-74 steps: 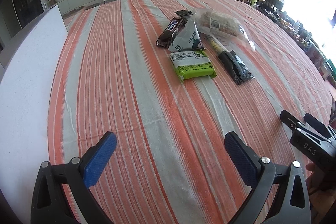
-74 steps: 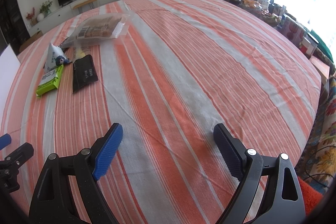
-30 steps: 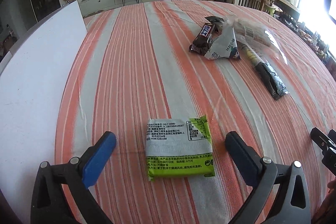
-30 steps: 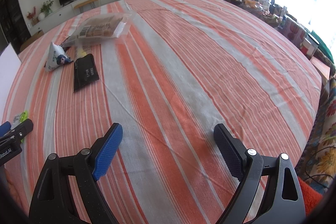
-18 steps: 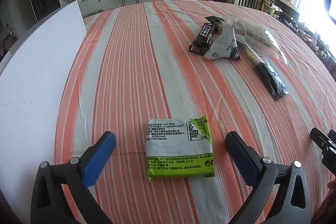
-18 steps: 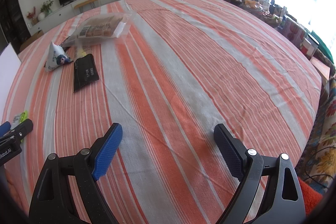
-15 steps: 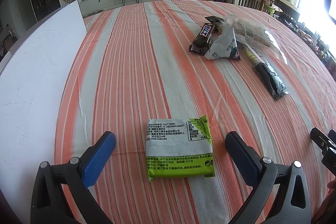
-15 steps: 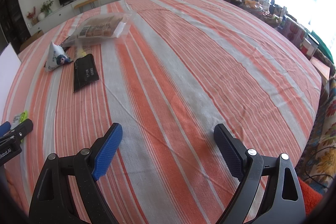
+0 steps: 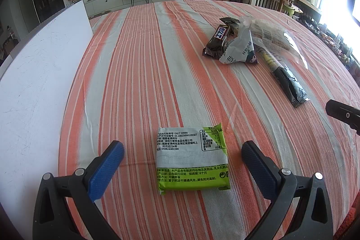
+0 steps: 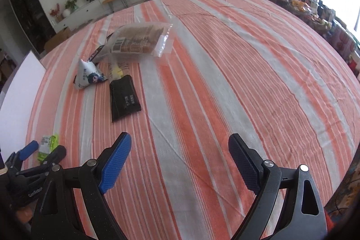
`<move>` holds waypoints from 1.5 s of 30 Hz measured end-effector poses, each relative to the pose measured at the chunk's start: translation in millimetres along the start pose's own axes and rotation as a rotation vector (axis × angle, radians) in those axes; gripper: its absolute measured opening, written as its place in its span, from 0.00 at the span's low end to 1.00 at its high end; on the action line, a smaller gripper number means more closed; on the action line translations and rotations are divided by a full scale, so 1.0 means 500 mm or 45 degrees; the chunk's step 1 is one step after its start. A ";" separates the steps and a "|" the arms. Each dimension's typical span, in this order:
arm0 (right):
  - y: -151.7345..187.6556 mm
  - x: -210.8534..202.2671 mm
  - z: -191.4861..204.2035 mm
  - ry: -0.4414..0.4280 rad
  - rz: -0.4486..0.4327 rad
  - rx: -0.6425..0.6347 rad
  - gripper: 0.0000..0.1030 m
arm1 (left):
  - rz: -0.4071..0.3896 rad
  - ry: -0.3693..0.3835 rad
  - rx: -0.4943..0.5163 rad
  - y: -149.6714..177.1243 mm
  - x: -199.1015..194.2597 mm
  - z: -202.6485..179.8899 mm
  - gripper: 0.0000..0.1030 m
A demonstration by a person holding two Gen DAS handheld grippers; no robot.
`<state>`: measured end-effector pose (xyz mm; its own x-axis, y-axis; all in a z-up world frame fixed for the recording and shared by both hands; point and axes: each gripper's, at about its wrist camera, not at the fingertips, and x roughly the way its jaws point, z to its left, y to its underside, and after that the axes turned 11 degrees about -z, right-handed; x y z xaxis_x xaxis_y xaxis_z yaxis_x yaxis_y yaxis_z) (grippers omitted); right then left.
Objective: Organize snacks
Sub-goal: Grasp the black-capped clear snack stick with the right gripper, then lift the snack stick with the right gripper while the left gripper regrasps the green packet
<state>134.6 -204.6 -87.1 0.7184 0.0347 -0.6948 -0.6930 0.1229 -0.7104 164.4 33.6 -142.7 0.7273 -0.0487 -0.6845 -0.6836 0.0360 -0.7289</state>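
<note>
A green and white snack packet (image 9: pixel 192 156) lies flat on the striped tablecloth between the fingers of my left gripper (image 9: pixel 182 159), which is open around it without touching. Farther back right lie a brown chocolate bar (image 9: pixel 217 41), a white triangular pouch (image 9: pixel 240 51), a clear bag of biscuits (image 9: pixel 272 37) and a long black sachet (image 9: pixel 290 84). My right gripper (image 10: pixel 180 154) is open over bare cloth, nothing between its fingers. From the right wrist view, the black sachet (image 10: pixel 124 97), the pouch (image 10: pixel 88 77) and the biscuit bag (image 10: pixel 137 41) lie ahead to the left.
A white board (image 9: pixel 36 91) runs along the table's left side. The right gripper's tip (image 9: pixel 343 115) pokes in at the right edge of the left wrist view. Chairs and a cluttered sideboard stand beyond the table on the right. The table edge (image 10: pixel 337 150) curves close on the right.
Since 2.5 s ago the green packet has come from the snack group to a spot near the front, between my left fingers. In the last second the right gripper has turned slightly toward the snacks.
</note>
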 end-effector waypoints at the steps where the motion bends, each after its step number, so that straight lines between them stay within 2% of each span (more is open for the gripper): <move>1: -0.024 0.019 0.022 -0.032 0.027 -0.061 0.87 | 0.000 0.000 0.000 0.000 0.000 0.000 1.00; 3: -0.066 0.055 0.068 -0.058 0.026 -0.179 0.87 | 0.000 0.000 0.000 0.000 0.000 0.000 1.00; 5: -0.095 0.102 0.109 -0.068 0.072 -0.281 0.85 | 0.000 0.000 0.000 0.000 0.000 0.000 1.00; 8: -0.111 0.158 0.149 -0.090 0.129 -0.341 0.79 | 0.000 0.001 0.000 0.001 -0.001 0.000 1.00; 9: -0.110 0.169 0.158 -0.096 0.140 -0.359 0.57 | 0.000 0.000 0.000 0.000 0.000 0.000 1.00; 10: -0.105 0.178 0.163 -0.102 0.168 -0.370 0.30 | 0.000 0.001 0.000 0.000 0.000 0.000 1.00; 14: -0.076 0.145 0.144 -0.165 0.209 -0.319 0.28 | -0.001 0.001 0.000 0.001 0.000 0.000 1.00; 17: -0.026 0.089 0.112 -0.220 0.271 -0.321 0.27 | 0.000 0.001 0.000 0.001 0.001 0.000 1.00; 23: 0.069 -0.023 0.023 -0.238 0.381 -0.341 0.28 | 0.000 0.001 0.000 0.001 0.000 0.000 1.00; 26: 0.073 -0.038 0.001 -0.208 0.415 -0.322 0.43 | 0.007 0.016 0.002 -0.002 0.003 0.002 1.00; 27: 0.067 -0.039 0.002 -0.192 0.403 -0.333 0.58 | 0.030 0.037 0.022 -0.005 0.005 0.004 1.00; 28: 0.059 -0.038 0.006 -0.174 0.382 -0.348 0.69 | 0.062 0.065 0.044 -0.008 0.005 0.005 1.00; 30: 0.042 -0.029 0.019 -0.151 0.359 -0.380 0.68 | 0.118 0.085 0.065 -0.006 0.000 0.008 1.00; 34: 0.034 0.019 0.058 -0.129 0.384 -0.466 0.68 | 0.129 0.079 0.112 0.002 -0.010 0.001 0.99; 35: 0.037 0.026 0.068 -0.136 0.368 -0.482 0.68 | 0.129 0.090 0.100 0.002 -0.011 0.002 0.94; 36: 0.037 0.026 0.071 -0.149 0.342 -0.478 0.65 | 0.112 0.081 0.089 0.001 -0.015 0.004 0.81; 37: 0.037 0.025 0.071 -0.160 0.333 -0.462 0.53 | 0.084 0.074 0.079 0.001 -0.025 0.006 0.70; 38: 0.035 0.020 0.066 -0.163 0.320 -0.424 0.41 | 0.069 0.086 0.071 -0.001 -0.032 0.008 0.49; 39: 0.033 0.016 0.057 -0.175 0.318 -0.376 0.27 | 0.069 0.086 0.065 -0.001 -0.036 0.010 0.49; 42: 0.035 -0.007 0.018 -0.192 0.318 -0.264 0.18 | 0.030 0.093 0.026 0.015 -0.056 0.024 0.49; 45: 0.040 -0.039 -0.048 -0.277 0.311 -0.102 0.18 | -0.018 0.104 0.017 0.038 -0.086 0.027 0.49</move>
<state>105.3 -226.6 -90.7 0.5207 0.2654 -0.8114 -0.8426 0.0065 -0.5385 120.8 50.0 -127.3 0.7295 -0.1302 -0.6715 -0.6719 0.0478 -0.7391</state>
